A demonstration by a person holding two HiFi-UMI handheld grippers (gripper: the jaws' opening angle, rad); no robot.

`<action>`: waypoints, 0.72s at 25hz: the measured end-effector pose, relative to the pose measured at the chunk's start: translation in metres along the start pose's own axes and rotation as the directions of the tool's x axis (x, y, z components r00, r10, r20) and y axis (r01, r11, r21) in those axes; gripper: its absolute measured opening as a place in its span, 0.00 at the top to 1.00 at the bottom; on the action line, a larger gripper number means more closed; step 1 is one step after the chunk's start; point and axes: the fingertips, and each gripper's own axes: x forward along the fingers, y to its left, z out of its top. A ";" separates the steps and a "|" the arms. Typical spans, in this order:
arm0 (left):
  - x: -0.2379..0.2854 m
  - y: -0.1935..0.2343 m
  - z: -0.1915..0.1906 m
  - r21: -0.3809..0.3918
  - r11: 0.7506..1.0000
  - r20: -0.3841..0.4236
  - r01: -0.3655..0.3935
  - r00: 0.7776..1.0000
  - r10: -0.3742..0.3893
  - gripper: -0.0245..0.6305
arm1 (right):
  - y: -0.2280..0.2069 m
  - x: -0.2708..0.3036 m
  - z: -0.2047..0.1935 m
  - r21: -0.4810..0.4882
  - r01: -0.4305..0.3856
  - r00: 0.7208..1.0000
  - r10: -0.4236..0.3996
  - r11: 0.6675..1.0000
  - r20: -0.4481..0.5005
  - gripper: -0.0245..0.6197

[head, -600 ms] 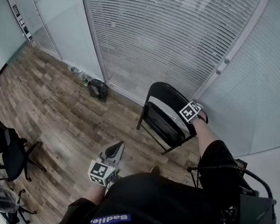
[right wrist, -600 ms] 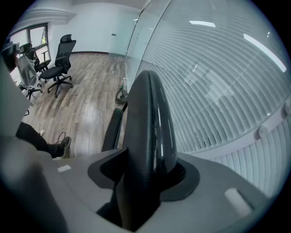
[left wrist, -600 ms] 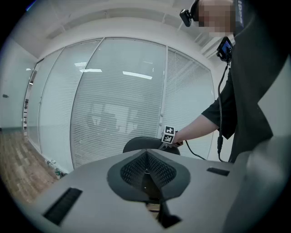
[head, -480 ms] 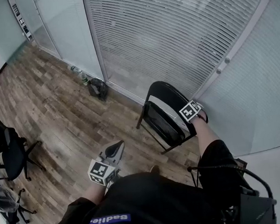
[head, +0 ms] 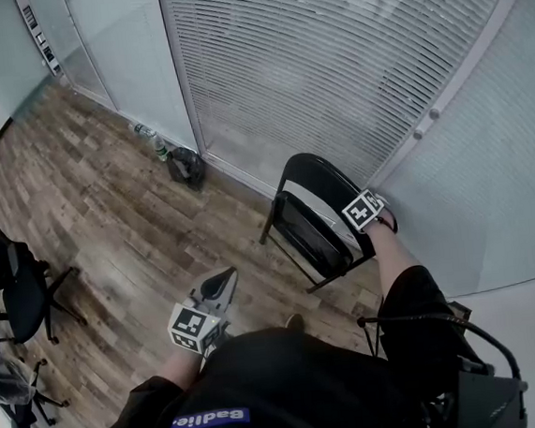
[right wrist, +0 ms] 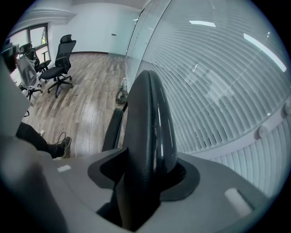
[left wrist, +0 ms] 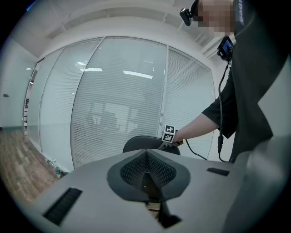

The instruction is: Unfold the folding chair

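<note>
Right fingers: clamped on the top rim of the folding chair's backrest (right wrist: 148, 113), one pad on each face, with the rim running up between them.
Right gripper (head: 364, 213): tipped steeply down onto the backrest from above. Probably held this way to steady the frame and give a fixed point to pull against.
Left fingers: pressed together, with nothing between them.
Left gripper (head: 214, 293): held close in front of the person's body, roughly level and aimed toward the chair. It is well apart from the chair and touches nothing. It looks parked in reserve for the seat.
Folding chair (head: 314, 223): black, standing on the wood floor (head: 128, 231) just beside the glass wall with blinds (head: 328, 61), in front of the person and to the right.
Chair state: the seat panel (head: 309, 237) lies up against the frame, so I judge the chair not yet unfolded.
Step in hand (judgement): holding the backrest, with the seat to be swung down next.
Next move calls for (judgement): the left gripper must reach the seat's front edge and push it down while the right keeps the back from tipping.
Risk (judgement): the legs may slide on the smooth floor, or the rounded rim may slip out of the pads.
Surroundings: an office chair (head: 15, 280) stands at far left, and a dark bag (head: 186, 169) and bottles (head: 153, 144) sit by the wall. All are well clear of the work.
</note>
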 end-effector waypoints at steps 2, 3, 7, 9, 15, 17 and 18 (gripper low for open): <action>0.000 -0.001 -0.002 -0.002 1.000 -0.002 0.002 1.000 -0.002 0.96 | 0.001 0.000 -0.001 0.000 0.000 1.000 0.000 1.000 0.001 0.64; 0.001 -0.002 -0.003 -0.003 1.000 -0.003 0.003 1.000 -0.003 0.95 | 0.001 0.000 -0.001 0.000 0.001 1.000 -0.001 1.000 0.000 0.64; 0.005 -0.003 -0.004 -0.004 1.000 -0.007 0.007 1.000 -0.007 0.96 | 0.000 0.000 0.000 0.000 0.003 1.000 -0.003 1.000 0.001 0.64; 0.005 -0.004 -0.005 -0.005 1.000 -0.009 0.011 1.000 -0.011 0.96 | 0.001 -0.001 0.000 0.000 0.005 1.000 -0.005 1.000 0.002 0.64; 0.008 -0.005 -0.009 -0.007 1.000 -0.019 0.023 1.000 -0.023 0.96 | 0.004 -0.003 0.002 -0.002 0.007 1.000 -0.007 1.000 0.001 0.64; 0.011 -0.006 -0.011 -0.008 1.000 -0.024 0.027 0.999 -0.028 0.96 | 0.003 -0.001 0.001 -0.001 0.006 1.000 -0.006 1.000 -0.001 0.64; 0.012 -0.007 -0.012 -0.010 1.000 -0.027 0.029 0.999 -0.030 0.96 | 0.003 -0.002 0.000 -0.001 0.006 1.000 -0.006 1.000 -0.001 0.64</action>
